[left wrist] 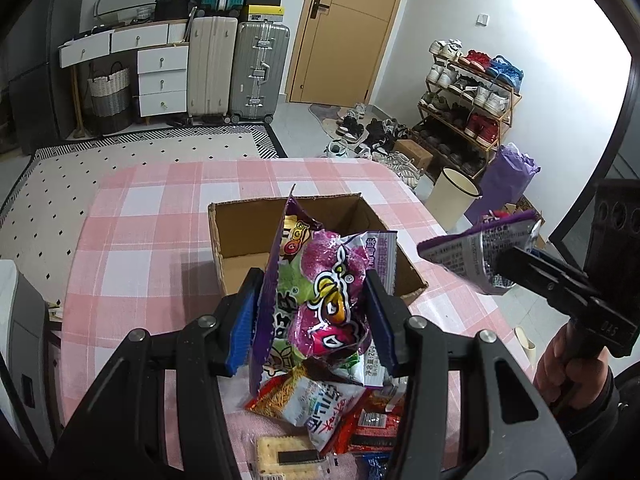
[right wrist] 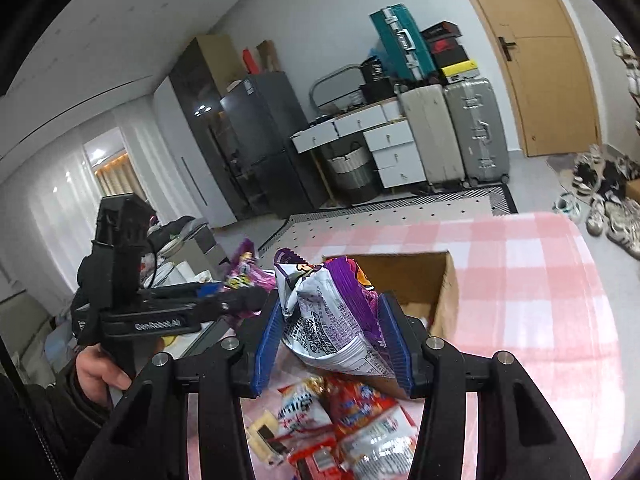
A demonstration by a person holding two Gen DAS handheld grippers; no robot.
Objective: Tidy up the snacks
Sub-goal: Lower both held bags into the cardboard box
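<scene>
My left gripper (left wrist: 312,320) is shut on a purple and green snack bag (left wrist: 320,296), held above the table just in front of an open cardboard box (left wrist: 240,236). My right gripper (right wrist: 332,340) is shut on a purple and silver snack packet (right wrist: 336,320), lifted above the table near the box (right wrist: 444,292). From the left wrist, that packet (left wrist: 468,248) and the right gripper (left wrist: 532,268) hang to the right of the box. A pile of loose snack packets (left wrist: 320,408) lies on the pink checked tablecloth (left wrist: 140,240) below both grippers.
The pile (right wrist: 348,420) holds red and white packets and a cracker pack (left wrist: 280,452). A person's hand (left wrist: 568,368) grips the right handle. A cream bin (left wrist: 452,196), shoe rack (left wrist: 468,100) and suitcases (left wrist: 236,68) stand on the floor beyond the table.
</scene>
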